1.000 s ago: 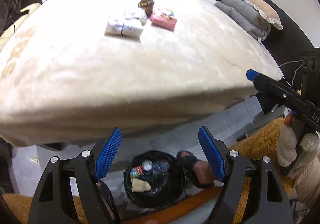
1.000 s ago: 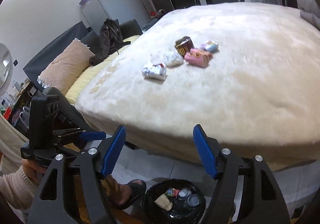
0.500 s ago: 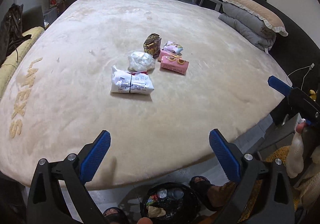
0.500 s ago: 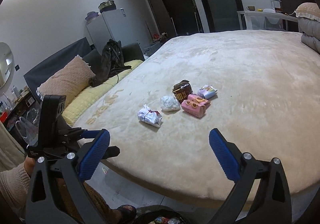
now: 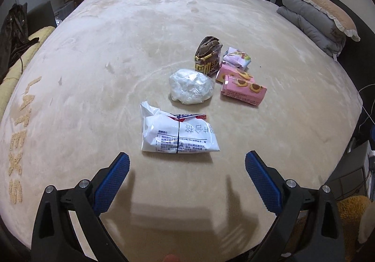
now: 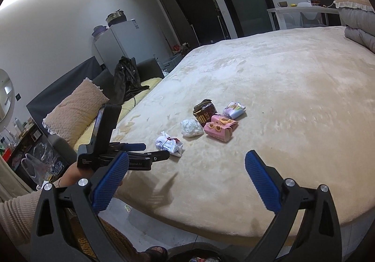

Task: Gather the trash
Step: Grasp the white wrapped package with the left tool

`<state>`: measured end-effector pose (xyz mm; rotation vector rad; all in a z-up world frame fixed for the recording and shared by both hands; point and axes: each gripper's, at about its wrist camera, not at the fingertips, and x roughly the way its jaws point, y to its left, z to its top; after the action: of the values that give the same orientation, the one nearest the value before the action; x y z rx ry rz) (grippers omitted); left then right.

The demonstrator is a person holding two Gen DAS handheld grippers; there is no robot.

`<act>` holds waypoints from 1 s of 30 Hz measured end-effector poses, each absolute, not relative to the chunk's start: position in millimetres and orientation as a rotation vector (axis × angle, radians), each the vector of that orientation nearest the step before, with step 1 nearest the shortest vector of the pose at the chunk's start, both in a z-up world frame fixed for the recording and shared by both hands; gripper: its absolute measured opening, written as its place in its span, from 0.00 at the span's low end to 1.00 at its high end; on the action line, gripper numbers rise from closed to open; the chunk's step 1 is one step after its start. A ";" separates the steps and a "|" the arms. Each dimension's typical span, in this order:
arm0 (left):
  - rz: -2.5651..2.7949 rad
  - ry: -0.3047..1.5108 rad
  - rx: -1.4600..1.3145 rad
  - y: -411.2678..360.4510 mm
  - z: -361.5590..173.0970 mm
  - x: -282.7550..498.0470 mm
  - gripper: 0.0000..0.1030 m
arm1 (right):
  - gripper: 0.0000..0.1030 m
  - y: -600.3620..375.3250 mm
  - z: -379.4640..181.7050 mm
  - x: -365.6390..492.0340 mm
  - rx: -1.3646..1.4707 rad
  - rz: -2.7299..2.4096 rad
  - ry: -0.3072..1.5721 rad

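Observation:
Several pieces of trash lie together on the beige bed (image 5: 93, 74): a white printed wrapper (image 5: 178, 134), a crumpled clear plastic ball (image 5: 191, 86), a brown snack bag (image 5: 208, 56), pink cartons (image 5: 242, 87) and a pale pastel packet (image 5: 236, 59). My left gripper (image 5: 187, 176) is open and empty, hovering just short of the white wrapper. My right gripper (image 6: 186, 180) is open and empty over the bed's near edge, farther from the trash. The white wrapper (image 6: 168, 143), plastic ball (image 6: 191, 128) and pink cartons (image 6: 219, 131) show there too, with the left gripper (image 6: 150, 153) beside the wrapper.
A black trash bin's rim (image 6: 199, 253) shows at the bottom of the right wrist view, on the floor beside the bed. Folded grey bedding with a pillow (image 5: 316, 18) sits at the bed's far right. A sofa with a pillow (image 6: 75, 107) and jacket stands left.
Both grippers have risen from over the bin by the floor and moved forward over the bed. The left one has closed in on the white wrapper. Both stay open.

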<state>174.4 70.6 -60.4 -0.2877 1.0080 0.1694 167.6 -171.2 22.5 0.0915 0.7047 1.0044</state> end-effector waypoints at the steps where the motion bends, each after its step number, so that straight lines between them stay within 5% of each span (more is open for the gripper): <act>1: 0.177 1.007 -0.281 71.8 -61.0 177.9 0.94 | 0.95 -172.4 22.2 169.1 0.097 0.998 0.706; 8: 0.195 1.031 -0.248 79.3 -72.4 202.6 0.92 | 0.95 -172.4 15.2 176.3 0.109 0.980 0.743; 10: 0.198 1.049 -0.228 79.2 -76.0 205.6 0.75 | 0.95 -170.2 13.1 177.8 0.107 0.985 0.753; 14: 0.182 1.044 -0.206 77.5 -74.1 205.3 0.67 | 0.95 -163.6 8.1 180.2 0.100 0.985 0.776; 30: 0.150 0.964 -0.240 78.1 -54.1 183.7 0.67 | 0.95 -133.7 -5.7 179.1 0.043 0.955 0.809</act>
<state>183.7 78.1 -54.1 -0.2398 0.9645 0.1502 179.1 -133.7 -5.7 0.0430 0.8092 0.9552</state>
